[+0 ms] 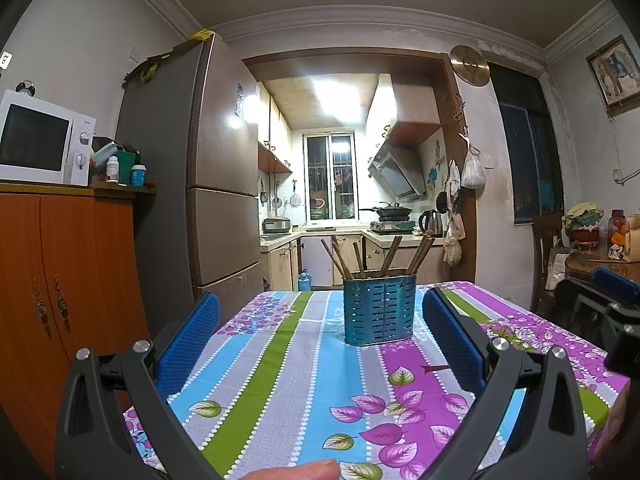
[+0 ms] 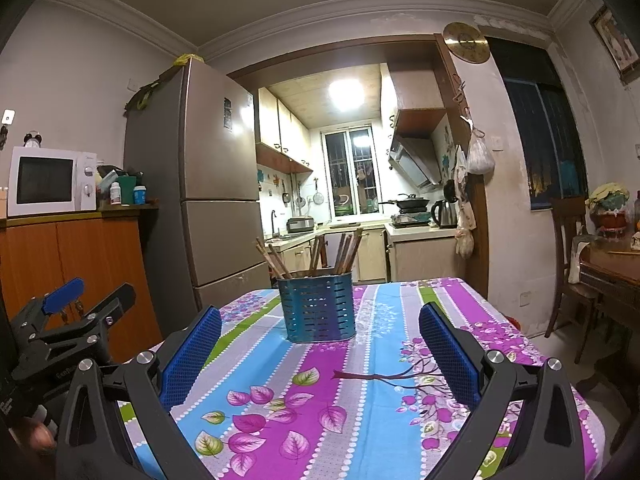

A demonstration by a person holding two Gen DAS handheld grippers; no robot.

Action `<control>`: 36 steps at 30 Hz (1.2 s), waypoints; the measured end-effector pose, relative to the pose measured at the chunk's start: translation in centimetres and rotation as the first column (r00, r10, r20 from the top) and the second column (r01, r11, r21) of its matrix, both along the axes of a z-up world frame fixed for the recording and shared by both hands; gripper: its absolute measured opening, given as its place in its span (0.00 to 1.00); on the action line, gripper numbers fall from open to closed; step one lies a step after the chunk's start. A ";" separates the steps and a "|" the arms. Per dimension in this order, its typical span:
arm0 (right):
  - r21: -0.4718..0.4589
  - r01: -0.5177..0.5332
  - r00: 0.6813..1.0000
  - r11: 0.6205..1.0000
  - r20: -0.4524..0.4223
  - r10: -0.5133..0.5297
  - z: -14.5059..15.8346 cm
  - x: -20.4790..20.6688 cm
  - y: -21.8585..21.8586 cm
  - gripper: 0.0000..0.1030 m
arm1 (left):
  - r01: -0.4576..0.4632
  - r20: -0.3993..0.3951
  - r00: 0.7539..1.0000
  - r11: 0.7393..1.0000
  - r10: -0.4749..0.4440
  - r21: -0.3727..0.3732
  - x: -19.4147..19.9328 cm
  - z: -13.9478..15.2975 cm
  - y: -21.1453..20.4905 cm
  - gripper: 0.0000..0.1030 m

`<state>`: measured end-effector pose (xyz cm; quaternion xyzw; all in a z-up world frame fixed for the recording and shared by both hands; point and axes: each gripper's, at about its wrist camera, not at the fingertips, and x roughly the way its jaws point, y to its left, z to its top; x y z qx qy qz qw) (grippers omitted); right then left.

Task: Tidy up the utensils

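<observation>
Beyond both sets of jaws, near the middle of each frame, we see one blue perforated holder (image 1: 379,310) standing upright on the table (image 1: 280,380), which wears a striped floral cloth. From the left wrist view the holder sits between the two blue pads but farther off, touching neither; our left gripper (image 1: 320,340) has its jaws spread wide with nothing between them. From the right wrist view the same holder (image 2: 317,306) stands left of centre, ahead of the pads and apart from them; our right gripper (image 2: 320,344) is likewise spread and empty. Wooden chopsticks (image 1: 340,258) lean out of the holder's top in loose bunches. We count roughly eight, though they overlap too much to be sure. At the lower left of the right wrist view we see the left gripper from the side.
</observation>
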<state>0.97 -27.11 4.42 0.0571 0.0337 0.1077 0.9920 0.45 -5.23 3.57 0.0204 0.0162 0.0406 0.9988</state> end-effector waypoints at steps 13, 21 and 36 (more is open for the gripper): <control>-0.077 0.051 0.998 0.996 -0.026 -0.053 -0.1 0.6 0.0 0.96 | -0.003 -0.020 1.000 1.000 0.003 0.025 0.4 -0.2 0.2 0.95; -0.079 0.047 0.999 0.996 -0.017 -0.048 -0.2 0.8 0.0 0.96 | 0.003 -0.023 1.000 1.000 -0.002 0.025 0.6 -0.3 0.1 0.95; -0.080 0.050 0.999 0.996 -0.018 -0.052 -0.6 1.0 -0.1 0.96 | 0.029 -0.073 0.997 0.999 -0.027 0.030 1.9 -0.4 0.0 0.95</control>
